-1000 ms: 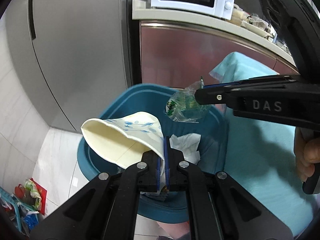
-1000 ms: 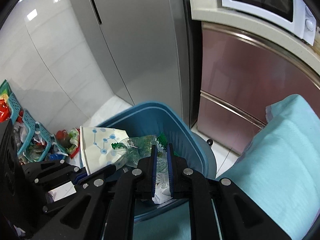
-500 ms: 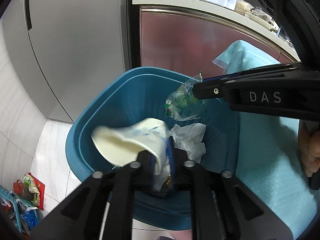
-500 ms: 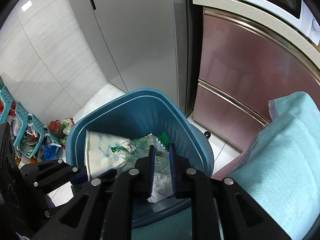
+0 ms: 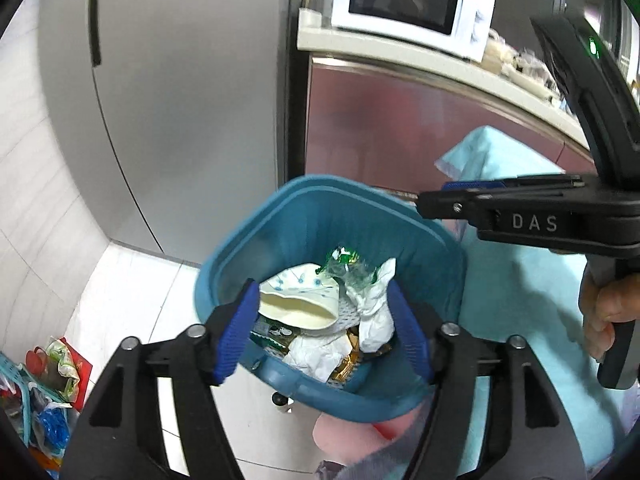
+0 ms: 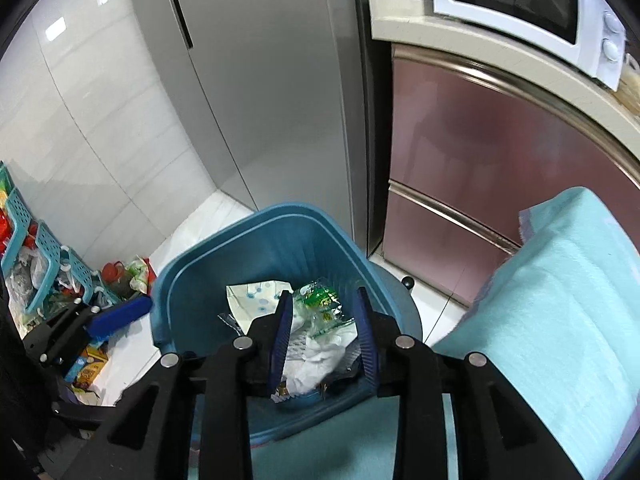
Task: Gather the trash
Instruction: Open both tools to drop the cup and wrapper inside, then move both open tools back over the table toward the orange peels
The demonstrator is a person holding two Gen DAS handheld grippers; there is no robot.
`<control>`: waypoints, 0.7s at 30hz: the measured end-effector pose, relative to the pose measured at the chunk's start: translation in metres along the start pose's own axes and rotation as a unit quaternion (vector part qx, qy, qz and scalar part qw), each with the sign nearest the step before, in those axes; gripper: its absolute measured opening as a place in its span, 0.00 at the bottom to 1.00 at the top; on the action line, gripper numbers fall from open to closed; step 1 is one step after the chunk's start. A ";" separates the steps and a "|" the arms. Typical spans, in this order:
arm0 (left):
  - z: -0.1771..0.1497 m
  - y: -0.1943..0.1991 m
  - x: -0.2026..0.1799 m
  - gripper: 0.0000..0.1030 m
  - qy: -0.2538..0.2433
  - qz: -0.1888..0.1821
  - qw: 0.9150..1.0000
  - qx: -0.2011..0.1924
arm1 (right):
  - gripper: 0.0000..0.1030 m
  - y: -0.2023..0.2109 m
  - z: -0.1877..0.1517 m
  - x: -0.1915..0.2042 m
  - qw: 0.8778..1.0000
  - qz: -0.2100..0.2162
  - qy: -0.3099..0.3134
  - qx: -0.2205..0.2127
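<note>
A blue bin (image 5: 320,186) stands on the floor below both grippers. A crushed paper cup (image 5: 296,300) with blue dots lies in it beside a clear green wrapper (image 5: 348,266) and white tissue (image 5: 376,316). My left gripper (image 5: 322,320) hangs above the bin, its jaws opening wide, nothing between them. My right gripper (image 6: 324,316) is over the same bin (image 6: 280,210), jaws opening, not touching the wrapper (image 6: 320,304) or the cup (image 6: 252,296) lying below. From the left wrist view the right gripper (image 5: 434,197) carries nothing, with a person's hand (image 5: 604,312) on its handle.
A grey fridge (image 5: 180,100) stands behind the bin, with a microwave (image 5: 404,0) on a counter (image 6: 500,56) to the right. A teal cloth (image 6: 560,300) covers the surface at right. Teal baskets (image 6: 28,236) and packets sit on the floor at left.
The left gripper opened and the paper cup dropped into the bin. The right gripper opened too, and the wrapper fell in beside the cup.
</note>
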State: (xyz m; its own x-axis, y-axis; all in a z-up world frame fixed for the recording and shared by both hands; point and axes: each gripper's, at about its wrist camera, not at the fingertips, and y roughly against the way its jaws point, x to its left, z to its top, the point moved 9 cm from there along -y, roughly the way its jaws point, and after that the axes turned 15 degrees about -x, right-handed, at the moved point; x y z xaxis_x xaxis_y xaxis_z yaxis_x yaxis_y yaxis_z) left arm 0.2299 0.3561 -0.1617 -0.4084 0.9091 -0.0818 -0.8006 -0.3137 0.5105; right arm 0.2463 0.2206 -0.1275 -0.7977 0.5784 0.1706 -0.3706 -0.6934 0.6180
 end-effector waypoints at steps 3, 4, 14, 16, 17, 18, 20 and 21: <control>0.013 0.021 0.002 0.81 0.001 0.003 1.000 -0.022 | 0.33 0.016 0.006 -0.003 1.000 -0.002 -0.003 -0.018; 0.018 0.029 0.002 0.83 0.000 0.003 1.000 -0.031 | 0.33 0.021 0.008 -0.004 1.000 -0.002 -0.005 -0.023; 0.050 0.097 -0.016 0.94 -0.011 0.012 0.995 -0.095 | 0.53 0.086 0.024 -0.005 0.996 -0.008 -0.010 -0.092; 0.051 0.111 -0.018 0.94 -0.013 0.016 0.994 -0.103 | 0.65 0.104 0.028 -0.005 0.994 -0.011 -0.011 -0.112; 0.052 0.116 -0.019 0.94 -0.014 0.017 0.994 -0.107 | 0.67 0.110 0.028 -0.004 0.993 -0.013 -0.011 -0.118; 0.053 0.122 -0.019 0.94 -0.013 0.018 0.994 -0.110 | 0.69 0.121 0.030 -0.005 0.991 -0.017 -0.011 -0.130; 0.056 0.132 -0.022 0.94 -0.010 0.019 0.993 -0.118 | 0.76 0.134 0.030 -0.007 0.989 -0.021 -0.012 -0.144; 0.057 0.138 -0.024 0.95 -0.007 0.021 0.992 -0.121 | 0.78 0.143 0.030 -0.008 0.988 -0.025 -0.013 -0.153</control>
State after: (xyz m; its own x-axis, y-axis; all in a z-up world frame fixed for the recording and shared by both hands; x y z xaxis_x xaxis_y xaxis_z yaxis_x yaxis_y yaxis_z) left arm 0.1539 0.3068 -0.0409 -0.4388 0.8971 -0.0514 -0.8656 -0.4067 0.2920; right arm 0.2138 0.1296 -0.0173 -0.7642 0.6228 0.1678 -0.5383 -0.7592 0.3659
